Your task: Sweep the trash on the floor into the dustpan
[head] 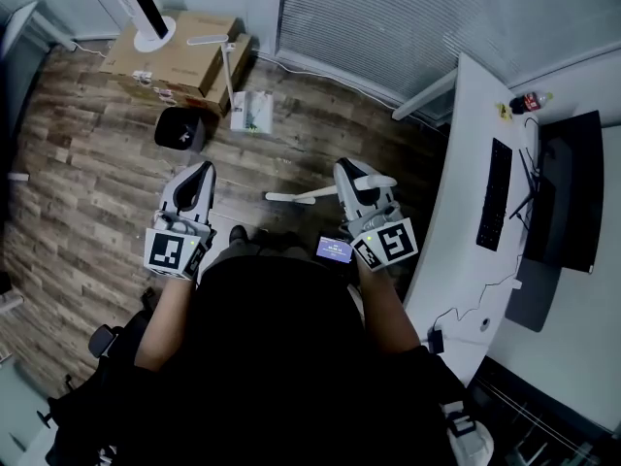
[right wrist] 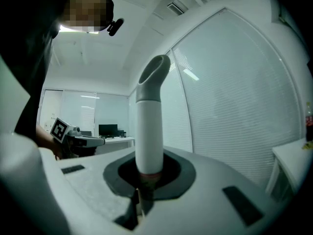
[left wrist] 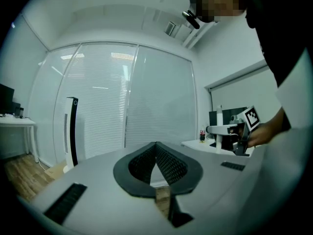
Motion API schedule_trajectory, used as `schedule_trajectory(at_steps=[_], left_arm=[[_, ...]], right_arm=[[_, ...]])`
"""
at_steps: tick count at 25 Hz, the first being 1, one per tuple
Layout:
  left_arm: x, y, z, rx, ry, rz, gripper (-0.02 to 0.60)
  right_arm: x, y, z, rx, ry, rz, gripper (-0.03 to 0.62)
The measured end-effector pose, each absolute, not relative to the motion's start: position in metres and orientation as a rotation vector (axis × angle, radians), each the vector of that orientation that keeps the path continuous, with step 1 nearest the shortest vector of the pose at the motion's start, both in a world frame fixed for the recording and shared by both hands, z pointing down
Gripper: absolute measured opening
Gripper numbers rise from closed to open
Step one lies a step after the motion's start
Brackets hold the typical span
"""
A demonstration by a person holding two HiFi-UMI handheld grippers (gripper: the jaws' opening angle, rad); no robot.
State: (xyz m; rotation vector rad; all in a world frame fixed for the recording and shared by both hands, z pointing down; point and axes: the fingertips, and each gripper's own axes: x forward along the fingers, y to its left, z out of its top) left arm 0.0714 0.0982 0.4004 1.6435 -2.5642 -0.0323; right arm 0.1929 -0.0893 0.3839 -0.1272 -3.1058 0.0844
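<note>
Likely, with the right tongs [head: 347, 173] clamped on the white broom handle [right wrist: 148, 131] and the left tongs [head: 203, 171] shut empty, the dark dustpan [head: 179, 129] far left on the floor [head: 87, 192] may skid, unheld, when swept against.

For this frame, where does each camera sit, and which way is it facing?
Head view: on the person's head, looking steeply down at wood floor, torso, forearms, left claw and right claw.
Left gripper view: on the left claw, facing level toward blinds; jaws shut, empty.
Right gripper view: on the right claw, facing blinds; jaws shut on a white handle.
Shared: each gripper view shows the other claw and the person's torso.
</note>
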Motion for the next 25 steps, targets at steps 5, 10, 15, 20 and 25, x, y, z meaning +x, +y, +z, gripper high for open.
schedule_trajectory(at_steps=[5,10,15,20,25], left_arm=[[0.084,0.085,0.397,1.636,-2.557,-0.043,-0.006],[0.093,0.077,0.395,1.627,-2.559,-0.023,-0.006],[0.108,0.066,0.399,1.640,-2.535,-0.019,-0.006],[0.125,0.056,0.405,1.653,-2.493,-0.028,-0.006],[0.129,0.048,0.408,1.638,-2.470,-0.056,-0.006]], right_arm=[[0.208,-0.112,0.385,-0.091,-3.106,0.045,0.021],[0.225,-0.136,0.392,-0.048,-3.100,0.057,0.021],[0.241,-0.148,0.402,-0.025,-3.090,0.089,0.021],[0.254,-0.157,0.412,-0.017,-3.088,0.118,0.021],[0.261,-0.164,0.416,-0.026,-3.095,0.127,0.021]])
